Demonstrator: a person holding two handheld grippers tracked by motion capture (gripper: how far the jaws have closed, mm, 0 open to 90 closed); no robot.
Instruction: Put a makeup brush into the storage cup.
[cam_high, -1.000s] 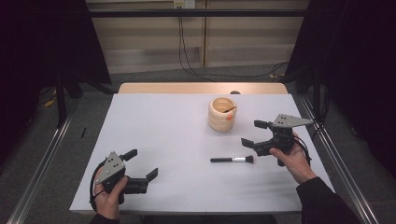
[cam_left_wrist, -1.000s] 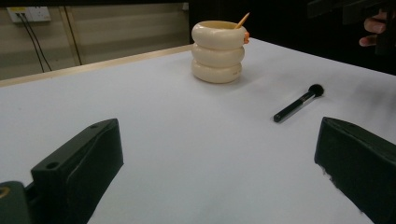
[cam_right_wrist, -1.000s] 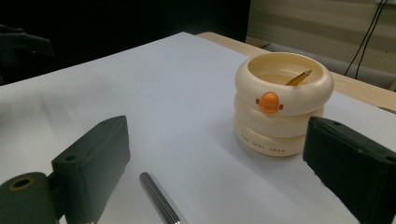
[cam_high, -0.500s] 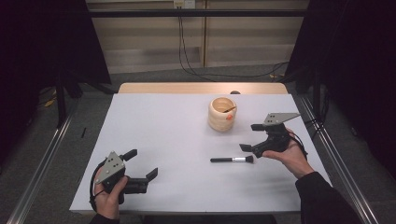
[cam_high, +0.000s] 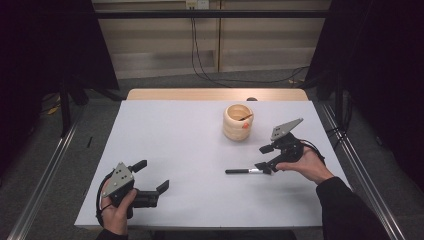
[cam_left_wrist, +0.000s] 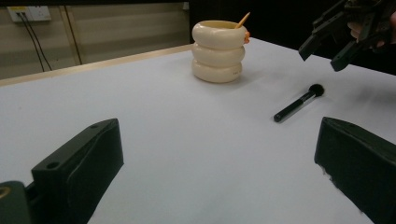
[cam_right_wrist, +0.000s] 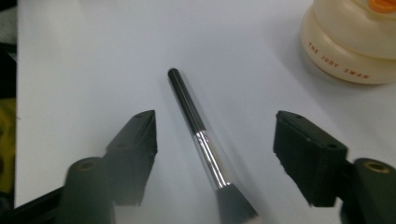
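A black makeup brush (cam_high: 244, 171) (cam_right_wrist: 192, 119) with a silver ferrule lies flat on the white table (cam_high: 180, 135), bristles pointing right. My right gripper (cam_high: 263, 158) (cam_right_wrist: 217, 140) hovers over the bristle end with one jaw on each side of the handle. The jaws have just been closing, and the pads stand clear of the brush, so it is open. A cream ribbed cup (cam_high: 238, 121) (cam_left_wrist: 218, 51) holding a thin stick stands behind the brush. My left gripper (cam_high: 154, 175) (cam_left_wrist: 219, 158) rests open near the front left, holding nothing.
The left gripper view also shows the brush (cam_left_wrist: 299, 102) and the right gripper (cam_left_wrist: 327, 46) farther off. The cup's base (cam_right_wrist: 350, 46) sits close to the right jaw. A wooden strip (cam_high: 215, 94) edges the table's far side, and metal rails run along both sides.
My right gripper has dropped and shifted left over the brush's bristle end, and its jaws now stand narrower. The left gripper and the brush have not moved.
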